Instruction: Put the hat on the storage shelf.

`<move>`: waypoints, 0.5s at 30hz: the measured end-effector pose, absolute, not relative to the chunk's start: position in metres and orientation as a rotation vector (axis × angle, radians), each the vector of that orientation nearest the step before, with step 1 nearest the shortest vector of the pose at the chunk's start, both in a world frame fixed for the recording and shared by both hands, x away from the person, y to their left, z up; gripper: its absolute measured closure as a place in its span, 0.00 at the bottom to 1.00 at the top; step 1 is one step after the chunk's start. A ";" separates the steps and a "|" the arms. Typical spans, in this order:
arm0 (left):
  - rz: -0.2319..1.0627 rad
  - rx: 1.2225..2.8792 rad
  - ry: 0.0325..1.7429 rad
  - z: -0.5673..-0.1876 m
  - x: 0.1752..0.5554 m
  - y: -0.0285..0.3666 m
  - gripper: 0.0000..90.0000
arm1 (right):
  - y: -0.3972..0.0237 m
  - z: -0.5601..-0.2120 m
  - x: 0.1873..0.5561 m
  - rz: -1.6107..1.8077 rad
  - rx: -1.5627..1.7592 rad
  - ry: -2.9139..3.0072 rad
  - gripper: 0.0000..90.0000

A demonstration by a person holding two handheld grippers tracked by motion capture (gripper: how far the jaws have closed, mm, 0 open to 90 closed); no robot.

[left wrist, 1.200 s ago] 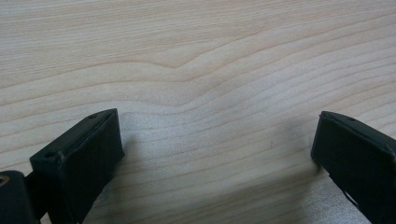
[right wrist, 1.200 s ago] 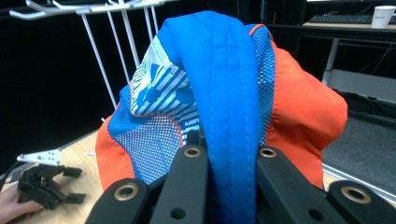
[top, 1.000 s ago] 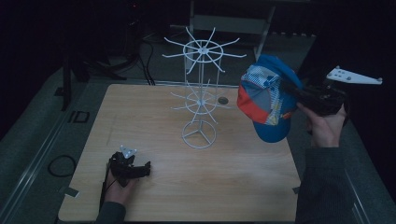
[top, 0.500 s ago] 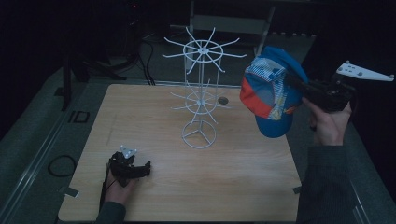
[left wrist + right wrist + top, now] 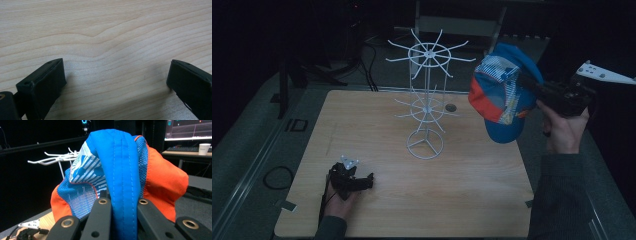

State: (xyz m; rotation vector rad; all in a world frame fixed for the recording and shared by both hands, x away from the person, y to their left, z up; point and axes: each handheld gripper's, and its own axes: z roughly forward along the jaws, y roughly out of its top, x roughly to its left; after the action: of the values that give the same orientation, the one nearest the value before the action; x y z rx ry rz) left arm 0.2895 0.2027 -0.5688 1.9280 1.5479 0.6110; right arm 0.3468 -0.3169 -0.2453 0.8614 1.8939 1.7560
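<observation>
The wooden surface (image 5: 472,200) stretches wide under dim light, and near its middle stands a white wire rack (image 5: 426,95), two tiers of spokes on a thin pole over a ring base, every hook bare. Off to the right, up in the air beyond the surface's right edge and level with the rack's upper spokes, hangs the cap (image 5: 502,95): blue, orange and striped white, with mesh panels. The right claw (image 5: 532,84) is pinching it, and the right gripper view shows the two jaws pressed on a blue stitched band of the cap (image 5: 120,170), the rack's spokes just behind it. The right hand (image 5: 564,132) holds that gripper up. Down at the near left corner, the left claw (image 5: 362,181) rests on the wood, its jaws spread wide with bare grain between them.
</observation>
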 end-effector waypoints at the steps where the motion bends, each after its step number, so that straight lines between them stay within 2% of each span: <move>1: 0.612 1.930 1.546 -0.569 0.290 0.203 0.03 | -0.317 -0.244 0.346 1.761 0.855 1.890 0.98; 15: 0.613 1.931 1.541 -0.569 0.290 0.202 0.03 | -0.308 -0.227 0.344 1.874 0.778 1.840 0.98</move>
State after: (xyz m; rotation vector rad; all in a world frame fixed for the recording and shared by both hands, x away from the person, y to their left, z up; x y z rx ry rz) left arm 0.2901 0.2020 -0.5689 1.9311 1.5407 0.6127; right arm 0.3437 -0.3078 -0.2265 0.7776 1.8404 1.8737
